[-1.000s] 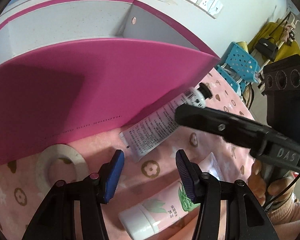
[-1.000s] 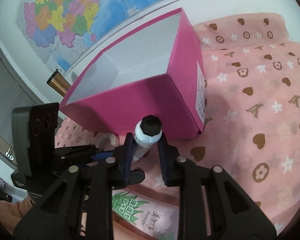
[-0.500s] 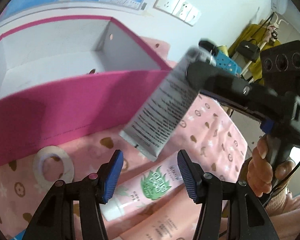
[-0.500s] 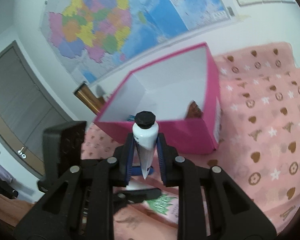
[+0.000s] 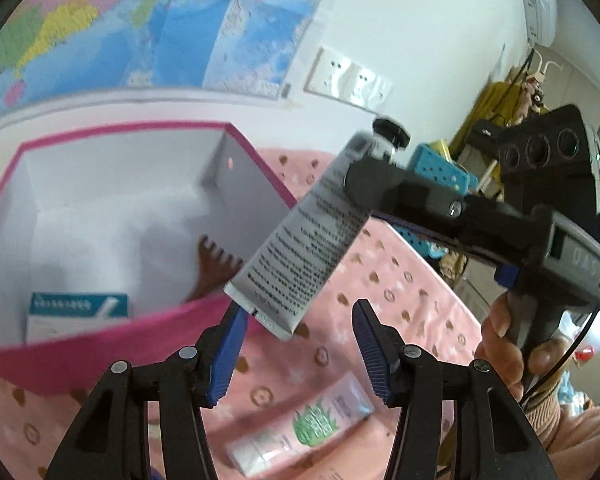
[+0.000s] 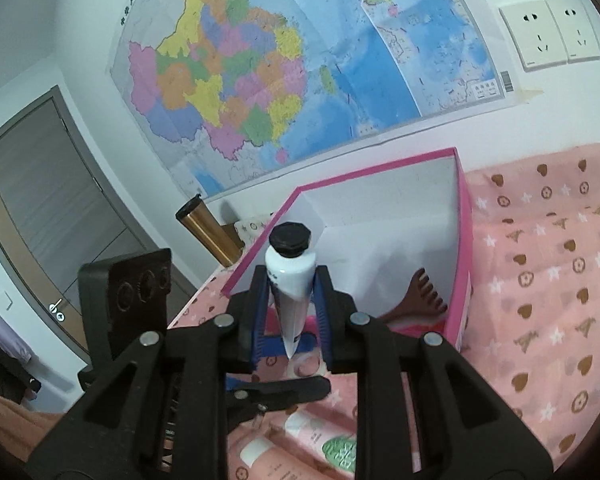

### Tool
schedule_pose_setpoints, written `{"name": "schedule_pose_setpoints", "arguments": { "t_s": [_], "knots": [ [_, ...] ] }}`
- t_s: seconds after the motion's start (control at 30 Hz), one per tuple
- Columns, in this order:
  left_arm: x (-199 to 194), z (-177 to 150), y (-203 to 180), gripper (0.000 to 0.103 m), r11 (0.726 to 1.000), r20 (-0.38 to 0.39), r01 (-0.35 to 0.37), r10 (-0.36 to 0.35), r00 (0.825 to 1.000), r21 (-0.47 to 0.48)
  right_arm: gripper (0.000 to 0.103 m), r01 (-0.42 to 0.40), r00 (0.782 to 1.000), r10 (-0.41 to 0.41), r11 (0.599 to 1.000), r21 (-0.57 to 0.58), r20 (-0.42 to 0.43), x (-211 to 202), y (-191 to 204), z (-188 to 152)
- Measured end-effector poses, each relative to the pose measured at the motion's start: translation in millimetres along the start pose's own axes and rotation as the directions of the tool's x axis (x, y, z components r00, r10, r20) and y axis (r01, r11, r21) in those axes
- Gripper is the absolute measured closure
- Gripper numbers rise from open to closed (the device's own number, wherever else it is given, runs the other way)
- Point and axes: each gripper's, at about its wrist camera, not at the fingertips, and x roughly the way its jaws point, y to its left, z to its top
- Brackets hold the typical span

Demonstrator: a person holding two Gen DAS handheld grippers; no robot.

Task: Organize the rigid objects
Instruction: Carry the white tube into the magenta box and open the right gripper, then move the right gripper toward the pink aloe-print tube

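Right gripper (image 6: 291,312), right wrist view: clamping the white tube (image 6: 290,280) just below its shoulder, blue pads pressing on both sides.
Tube axis, right wrist view: running along the gripper's line, black cap (image 6: 290,239) leading and raised, flat crimped tail trailing back and down between the jaws.
Tube place, right wrist view: hanging in the air at the near corner of the pink box (image 6: 461,248), not yet over the white interior.
Box contents, right wrist view: showing a brown comb (image 6: 417,294) leaning in the right corner.
Left gripper (image 5: 296,346), left wrist view: standing parted and empty, gripping nothing.
Tube place, left wrist view: hanging above and beyond the left gripper's pads, crimped tail lowest and just beside the left pad (image 5: 226,354), apparently not touching.
Tube axis, left wrist view: slanting from lower left to upper right, cap pointing up and away toward the wall.
Box direction, left wrist view: lying to the left of the tube, near wall (image 5: 112,344) between gripper and interior, holding a small carton (image 5: 78,314).
Nearer hand: right, already carrying the tube.
Coming move, judged: carrying the tube sideways over the box rim, then releasing.
Remaining on cloth: green-printed tube (image 5: 300,428) lying flat below the left gripper.
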Motion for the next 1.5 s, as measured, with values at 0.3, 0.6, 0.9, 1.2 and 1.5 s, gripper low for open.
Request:
{"name": "schedule_pose_setpoints", "arguments": {
  "t_s": [0.3,0.6,0.9,1.2,1.5],
  "knots": [
    [8,18,23,0.048,0.997,-0.011,-0.069,0.069,0.998,-0.028,0.078,-0.006,1.0,0.006,0.999,0.035,-0.006,21,-13,13],
    [22,26,38,0.049,0.988,-0.033,-0.153,0.152,0.988,-0.029,0.077,0.045,0.997,-0.04,0.995,0.085,-0.068,45,-39,12],
    [30,21,42,0.049,0.981,-0.056,-0.189,0.187,0.981,-0.03,0.073,0.144,0.981,-0.128,0.985,0.096,-0.148,60,-58,2],
    [24,14,39,0.049,0.981,-0.047,-0.195,0.194,0.98,-0.025,0.06,0.307,0.949,-0.308,0.951,-0.025,-0.062,33,-42,8],
    [6,9,26,0.045,0.978,0.009,-0.21,0.21,0.978,0.002,0.06,0.286,0.956,-0.285,0.958,0.008,-0.065,15,-47,-3]
  ]
}}
